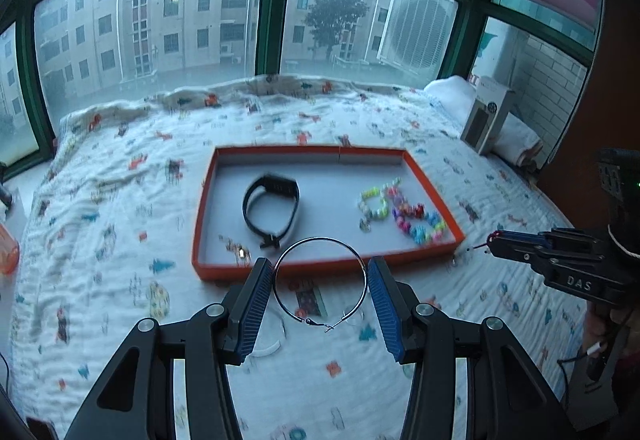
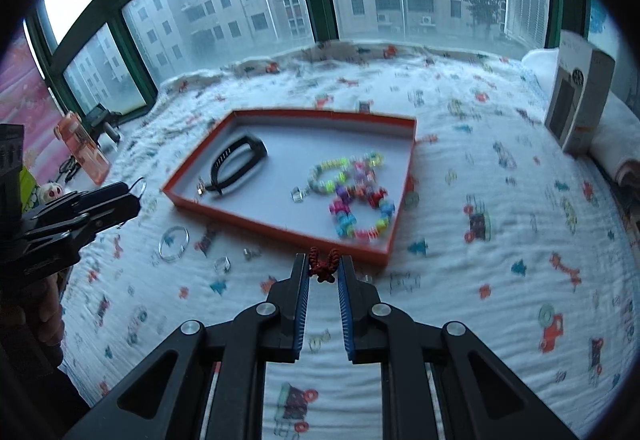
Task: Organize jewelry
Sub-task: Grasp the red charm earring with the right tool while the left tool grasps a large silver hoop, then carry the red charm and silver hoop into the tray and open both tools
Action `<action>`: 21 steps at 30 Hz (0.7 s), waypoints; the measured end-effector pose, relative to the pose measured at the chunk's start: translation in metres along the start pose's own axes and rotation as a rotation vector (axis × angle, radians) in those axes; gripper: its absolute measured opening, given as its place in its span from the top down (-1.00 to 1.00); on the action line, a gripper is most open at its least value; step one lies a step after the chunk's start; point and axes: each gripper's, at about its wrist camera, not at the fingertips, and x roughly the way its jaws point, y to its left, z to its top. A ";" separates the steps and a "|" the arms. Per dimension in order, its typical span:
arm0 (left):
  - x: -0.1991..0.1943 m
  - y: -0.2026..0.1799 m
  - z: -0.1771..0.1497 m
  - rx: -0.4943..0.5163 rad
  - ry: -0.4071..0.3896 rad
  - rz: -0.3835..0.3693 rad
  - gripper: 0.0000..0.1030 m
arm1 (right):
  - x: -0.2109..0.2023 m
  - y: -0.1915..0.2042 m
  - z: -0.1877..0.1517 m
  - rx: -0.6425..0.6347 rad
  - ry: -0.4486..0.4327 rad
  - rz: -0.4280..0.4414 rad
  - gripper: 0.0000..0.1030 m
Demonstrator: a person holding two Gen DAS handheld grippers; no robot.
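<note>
Left gripper [image 1: 320, 272] (hoop earring [image 1: 320, 282] crosswise)

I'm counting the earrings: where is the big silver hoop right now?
The thin silver wire hoop earring is gripped between the left gripper's jaws, above the patterned bedspread, just short of the orange tray's near edge.

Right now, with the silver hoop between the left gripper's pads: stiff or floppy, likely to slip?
The hoop earring probably stays rigid: it keeps a clean circle between the left gripper pads. Thin, smooth wire on narrow contact points may pivot or slip. It looks light, and its open clasp at the bottom could snag the patterned bedspread.
</note>
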 end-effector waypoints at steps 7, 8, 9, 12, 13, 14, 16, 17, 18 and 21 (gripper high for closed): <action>0.032 0.012 0.042 0.003 -0.011 0.012 -0.02 | 0.014 0.003 0.025 -0.007 -0.015 0.024 0.67; 0.040 0.014 0.048 0.004 -0.007 0.014 -0.02 | 0.018 0.004 0.028 -0.008 -0.012 0.026 0.67; 0.047 0.016 0.052 0.004 -0.003 0.018 -0.02 | 0.020 0.004 0.029 -0.010 -0.010 0.027 0.67; 0.071 0.023 0.062 0.001 0.017 0.023 -0.02 | 0.032 0.006 0.034 -0.010 0.004 0.034 0.67; 0.079 0.025 0.064 0.001 0.024 0.024 -0.02 | 0.037 0.006 0.034 -0.010 0.011 0.036 0.67; 0.088 0.028 0.068 0.000 0.033 0.028 -0.02 | 0.041 0.006 0.035 -0.009 0.017 0.037 0.67; 0.103 0.032 0.071 -0.002 0.048 0.030 -0.02 | 0.051 0.006 0.036 -0.006 0.031 0.040 0.67; 0.110 0.034 0.071 -0.002 0.055 0.031 -0.02 | 0.055 0.006 0.036 -0.004 0.037 0.042 0.67; 0.118 0.035 0.072 0.000 0.063 0.034 -0.02 | 0.059 0.006 0.037 -0.002 0.045 0.045 0.67; 0.139 0.038 0.072 0.004 0.089 0.040 -0.02 | 0.071 0.006 0.036 0.000 0.066 0.049 0.67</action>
